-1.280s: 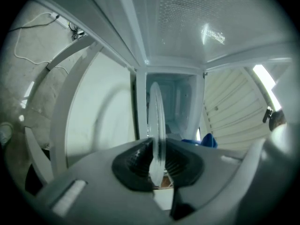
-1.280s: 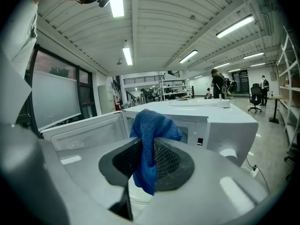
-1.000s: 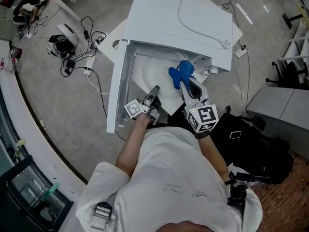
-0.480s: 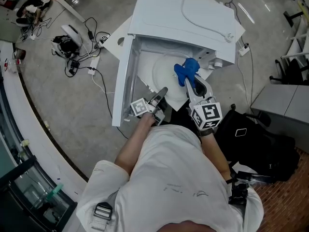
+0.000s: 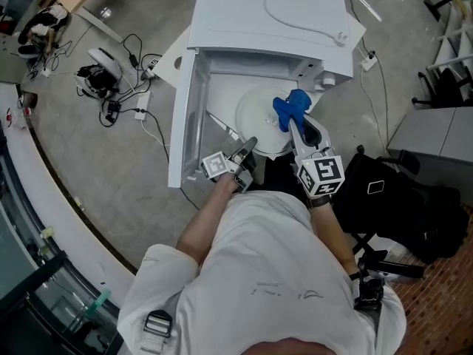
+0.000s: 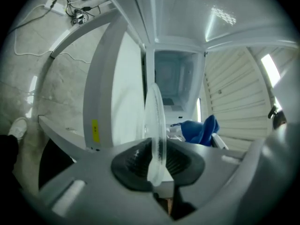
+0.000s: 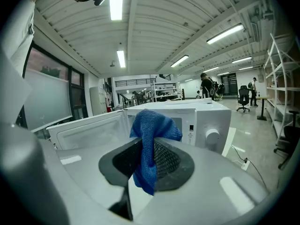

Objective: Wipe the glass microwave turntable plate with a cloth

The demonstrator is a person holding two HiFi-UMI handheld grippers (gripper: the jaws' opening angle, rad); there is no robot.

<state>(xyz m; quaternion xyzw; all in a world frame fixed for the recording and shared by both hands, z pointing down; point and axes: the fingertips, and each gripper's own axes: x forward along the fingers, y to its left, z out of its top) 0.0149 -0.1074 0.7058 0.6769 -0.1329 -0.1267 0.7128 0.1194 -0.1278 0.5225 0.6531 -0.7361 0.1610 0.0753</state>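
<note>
The clear glass turntable plate is held out in front of the open white microwave. My left gripper is shut on the plate's near rim. In the left gripper view the plate stands edge-on, pinched between the dark pads. A blue cloth hangs bunched from my right gripper, which is shut on it at the plate's right side. The right gripper view shows the cloth draped between the pads, and it also shows past the plate in the left gripper view.
The microwave door hangs open at the left. Its control knob faces my right gripper. Cables and a power strip lie on the floor at left. A black bag sits on the floor at right.
Both grippers have shifted a little to the right in front of the microwave, carrying the plate and the cloth. Both grips look unchanged.
</note>
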